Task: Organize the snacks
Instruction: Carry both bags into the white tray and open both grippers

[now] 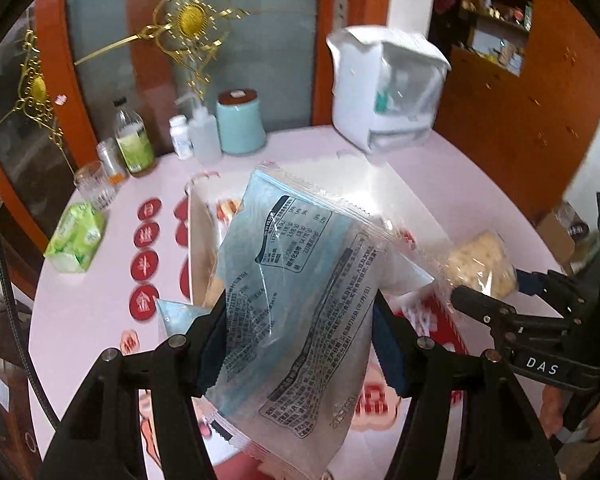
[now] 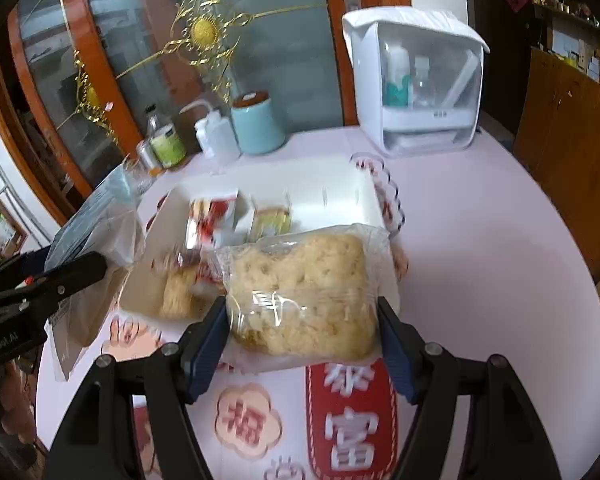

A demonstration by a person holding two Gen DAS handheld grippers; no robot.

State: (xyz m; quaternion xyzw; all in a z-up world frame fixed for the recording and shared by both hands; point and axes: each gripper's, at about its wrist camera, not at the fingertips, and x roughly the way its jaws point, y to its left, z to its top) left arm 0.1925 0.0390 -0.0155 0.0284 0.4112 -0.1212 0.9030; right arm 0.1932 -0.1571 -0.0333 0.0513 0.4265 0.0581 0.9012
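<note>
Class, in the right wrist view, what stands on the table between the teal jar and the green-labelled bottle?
A white squeeze bottle with a bent spout.

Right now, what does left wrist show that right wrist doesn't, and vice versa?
Left wrist only: the green tissue pack, a ribbed glass and a white pill bottle at the table's far left.
Right wrist only: inside the white box, a red-and-white packet and a green one.
Both: left gripper shut on the blue snack packet, right gripper shut on the clear-wrapped rice cracker, the teal canister, the white organiser case.
</note>
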